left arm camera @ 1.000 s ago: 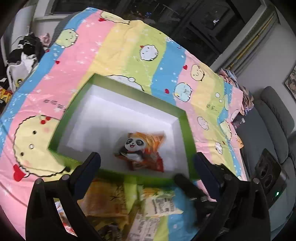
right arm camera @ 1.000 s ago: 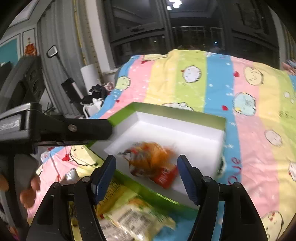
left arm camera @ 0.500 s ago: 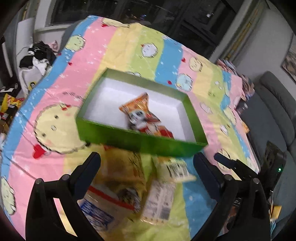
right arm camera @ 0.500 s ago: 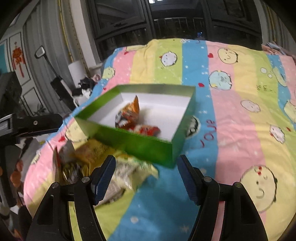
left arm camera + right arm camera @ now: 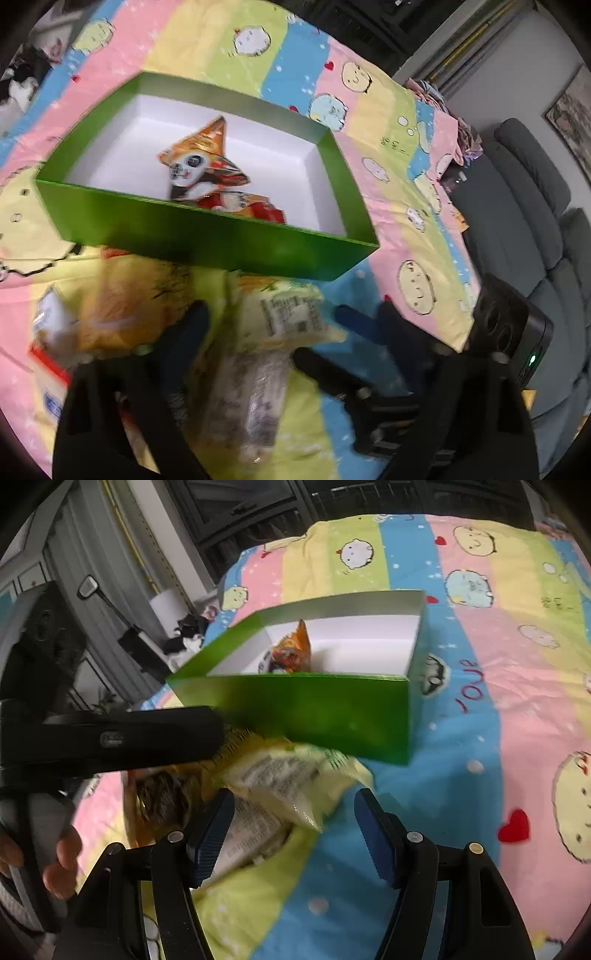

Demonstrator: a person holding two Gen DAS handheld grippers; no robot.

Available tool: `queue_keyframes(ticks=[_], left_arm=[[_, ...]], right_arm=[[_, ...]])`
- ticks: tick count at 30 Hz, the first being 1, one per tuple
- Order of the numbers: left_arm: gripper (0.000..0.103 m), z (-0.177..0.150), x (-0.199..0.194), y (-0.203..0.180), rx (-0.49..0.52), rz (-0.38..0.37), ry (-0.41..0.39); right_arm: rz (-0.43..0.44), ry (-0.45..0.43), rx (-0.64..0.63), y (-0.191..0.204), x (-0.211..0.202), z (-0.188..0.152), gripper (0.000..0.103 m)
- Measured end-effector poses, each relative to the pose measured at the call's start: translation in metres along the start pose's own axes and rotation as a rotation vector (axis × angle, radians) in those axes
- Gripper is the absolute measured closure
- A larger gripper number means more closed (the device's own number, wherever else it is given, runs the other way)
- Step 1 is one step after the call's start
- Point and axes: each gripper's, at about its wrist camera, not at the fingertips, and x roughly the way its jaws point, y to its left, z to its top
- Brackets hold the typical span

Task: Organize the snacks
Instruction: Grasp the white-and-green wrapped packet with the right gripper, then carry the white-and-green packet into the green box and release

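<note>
Both grippers, left (image 5: 291, 325) and right (image 5: 293, 830), have dropped from the green cardboard box (image 5: 314, 709) to the loose pale-yellow plastic snack packets (image 5: 291, 779) piled before its near wall on the striped cartoon bedspread (image 5: 498, 701), jaws apart and empty; the orange panda packet (image 5: 199, 166) already lies inside, so another pick looks imminent.

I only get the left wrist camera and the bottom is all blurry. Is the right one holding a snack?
Observer: No. The right gripper is open, and the corner of a pale bag lies between its jaws, unpinched.
Kid: Can you see a person anywhere?
Observer: Only a bare hand, at the left edge of the right wrist view.
</note>
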Motion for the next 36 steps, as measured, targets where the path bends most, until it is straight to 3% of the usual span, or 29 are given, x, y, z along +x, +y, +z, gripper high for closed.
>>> queue_keyframes(ticks=[8,10,12,19,22,25,30,36], left_arm=[[0.022,0.009,0.035,0.006,-0.052,0.054,0.112],[0.032,0.007,0.043,0.008,-0.065,0.060,0.140],[0.032,0.006,0.047,0.010,-0.085,0.058,0.154],[0.056,0.004,0.049,0.012,-0.081,0.075,0.151],[0.056,0.001,0.049,0.007,-0.060,0.091,0.143],[0.057,0.002,0.049,0.006,-0.071,0.090,0.128],[0.057,-0.004,0.036,-0.004,-0.059,0.101,0.100],[0.057,-0.012,0.004,-0.016,-0.048,0.098,0.038]], right_arm=[[0.113,0.021,0.104,-0.017,0.019,-0.001,0.040],[0.129,0.021,0.122,-0.019,0.019,-0.001,0.042],[0.128,0.036,0.142,-0.022,0.021,-0.002,0.043],[0.120,0.071,0.150,-0.023,0.026,-0.005,0.050],[0.153,0.073,0.175,-0.029,0.028,-0.005,0.055],[0.196,0.056,0.218,-0.035,0.028,-0.006,0.071],[0.202,0.012,0.223,-0.026,0.017,-0.007,0.077],[0.208,-0.037,0.131,-0.005,-0.010,-0.006,0.078]])
